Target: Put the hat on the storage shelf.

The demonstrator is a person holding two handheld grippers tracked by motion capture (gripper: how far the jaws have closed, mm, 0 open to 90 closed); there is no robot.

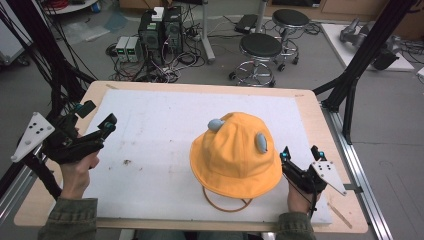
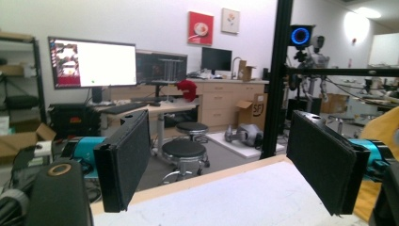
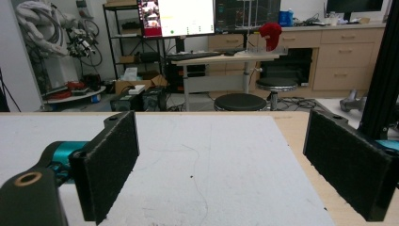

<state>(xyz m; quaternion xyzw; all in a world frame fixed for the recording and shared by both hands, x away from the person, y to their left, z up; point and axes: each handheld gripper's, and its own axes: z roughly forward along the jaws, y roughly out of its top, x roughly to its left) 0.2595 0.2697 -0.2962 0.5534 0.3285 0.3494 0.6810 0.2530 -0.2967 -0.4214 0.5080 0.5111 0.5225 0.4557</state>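
Note:
A yellow bucket hat (image 1: 234,156) with two grey ears rests on a thin ring stand (image 1: 227,205) right of the middle of the white mat (image 1: 150,150). My right gripper (image 1: 300,151) is held just right of the hat's brim, apart from it, open and empty. In the right gripper view its gripper (image 3: 230,165) has wide-spread jaws over bare mat (image 3: 211,155). My left gripper (image 1: 98,114) hovers at the table's left edge, open and empty, far from the hat. The left gripper view shows its gripper (image 2: 223,165) open, with a sliver of the hat (image 2: 383,127) at the right.
The wooden table (image 1: 310,105) frames the mat. A black frame post (image 1: 352,75) rises at the table's far right corner. Two stools (image 1: 260,47) and computer boxes (image 1: 160,30) with cables stand on the floor beyond the far edge.

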